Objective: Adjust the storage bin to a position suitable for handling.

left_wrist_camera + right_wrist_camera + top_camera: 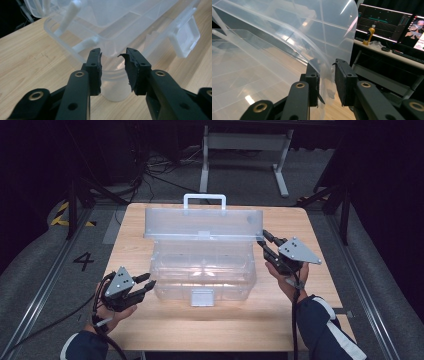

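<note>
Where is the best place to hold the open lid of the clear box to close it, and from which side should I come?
Grip the lid at its right edge, coming from the right, as the right gripper does. The lid stands upright and its thin, clear edge fits between the jaws. The white handle on its top edge is probably a firmer hold, reached from above.

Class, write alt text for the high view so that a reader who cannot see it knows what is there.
A clear plastic storage box stands on a wooden table with its lid raised upright. A person's right gripper reaches the lid's right corner, and the left gripper sits at the box's front left corner.
</note>
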Demonstrator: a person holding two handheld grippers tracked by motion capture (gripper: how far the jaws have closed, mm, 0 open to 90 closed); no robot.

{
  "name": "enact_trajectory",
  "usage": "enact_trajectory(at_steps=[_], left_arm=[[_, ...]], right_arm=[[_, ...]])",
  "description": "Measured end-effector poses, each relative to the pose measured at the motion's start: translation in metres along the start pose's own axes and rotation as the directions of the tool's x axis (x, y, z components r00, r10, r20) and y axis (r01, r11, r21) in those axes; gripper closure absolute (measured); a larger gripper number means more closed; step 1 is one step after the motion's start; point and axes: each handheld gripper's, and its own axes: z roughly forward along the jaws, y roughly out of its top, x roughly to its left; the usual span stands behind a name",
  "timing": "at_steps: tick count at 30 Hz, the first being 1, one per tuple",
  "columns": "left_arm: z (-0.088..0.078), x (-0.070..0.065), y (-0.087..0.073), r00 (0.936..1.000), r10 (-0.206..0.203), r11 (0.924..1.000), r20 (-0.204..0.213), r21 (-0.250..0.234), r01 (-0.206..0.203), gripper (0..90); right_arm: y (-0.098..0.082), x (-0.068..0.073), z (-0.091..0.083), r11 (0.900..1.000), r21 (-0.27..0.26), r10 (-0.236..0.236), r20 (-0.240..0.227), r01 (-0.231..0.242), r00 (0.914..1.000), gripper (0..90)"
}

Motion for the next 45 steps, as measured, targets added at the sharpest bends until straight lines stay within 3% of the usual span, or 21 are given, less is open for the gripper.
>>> enact_trajectory(at_steps=[6, 9, 11, 15, 16, 18, 25, 29, 33, 41, 45], left_arm=[[-0.003, -0.001, -0.012, 0.9999, 0.009, 0.9987, -0.007, 0.050, -0.008, 60.3], [-0.009, 0.005, -0.029, 0.9989, -0.041, 0.9954, -0.022, 0.086, 0.042, 55.3], [-0.009, 0.007, -0.034, 0.9985, -0.049, 0.9937, -0.025, 0.100, 0.051, 52.2], [-0.005, 0.010, -0.056, 0.9976, -0.063, 0.9809, -0.030, 0.183, 0.067, 48.6], [-0.002, 0.012, -0.065, 0.9963, -0.078, 0.9729, -0.037, 0.216, 0.084, 45.3], [-0.001, 0.013, -0.070, 0.9959, -0.082, 0.9706, -0.037, 0.224, 0.088, 43.4], [0.008, 0.019, -0.087, 0.9908, -0.133, 0.9511, -0.022, 0.278, 0.134, 32.7], [0.010, 0.018, -0.089, 0.9868, -0.162, 0.9497, -0.007, 0.270, 0.158, 29.0], [0.012, 0.018, -0.095, 0.9891, -0.147, 0.9638, -0.004, 0.224, 0.145, 22.4], [0.012, 0.018, -0.095, 0.9859, -0.167, 0.9595, -0.011, 0.228, 0.165, 20.7], [0.013, 0.019, -0.095, 0.9874, -0.158, 0.9612, -0.007, 0.228, 0.156, 19.8]], right_arm=[[0.004, -0.001, 0.003, 1.000, 0.002, -0.013, 0.024, 0.013, 0.9996, 76.3], [0.006, -0.002, 0.006, 1.000, 0.004, -0.023, 0.032, 0.023, 0.9992, 77.5], [0.007, -0.003, 0.007, 1.000, 0.004, -0.027, 0.034, 0.027, 0.9991, 77.8], [0.010, -0.005, 0.010, 0.999, 0.009, -0.032, 0.042, 0.032, 0.9986, 78.5], [0.011, -0.008, 0.013, 1.000, 0.011, -0.020, 0.035, 0.020, 0.9992, 78.8], [0.012, -0.009, 0.014, 1.000, 0.014, -0.013, 0.029, 0.012, 0.9995, 78.9], [0.020, -0.018, 0.021, 0.999, 0.036, -0.005, 0.014, 0.004, 0.9999, 80.0], [0.023, -0.022, 0.024, 0.999, 0.051, -0.014, 0.004, 0.014, 0.9999, 80.0], [0.026, -0.026, 0.028, 0.998, 0.060, 0.003, -0.009, -0.002, 1.0000, 80.0], [0.030, -0.036, 0.035, 0.997, 0.073, 0.024, -0.036, -0.021, 0.9990, 80.0], [0.033, -0.040, 0.038, 0.996, 0.087, 0.029, -0.051, -0.024, 0.9983, 79.9]])
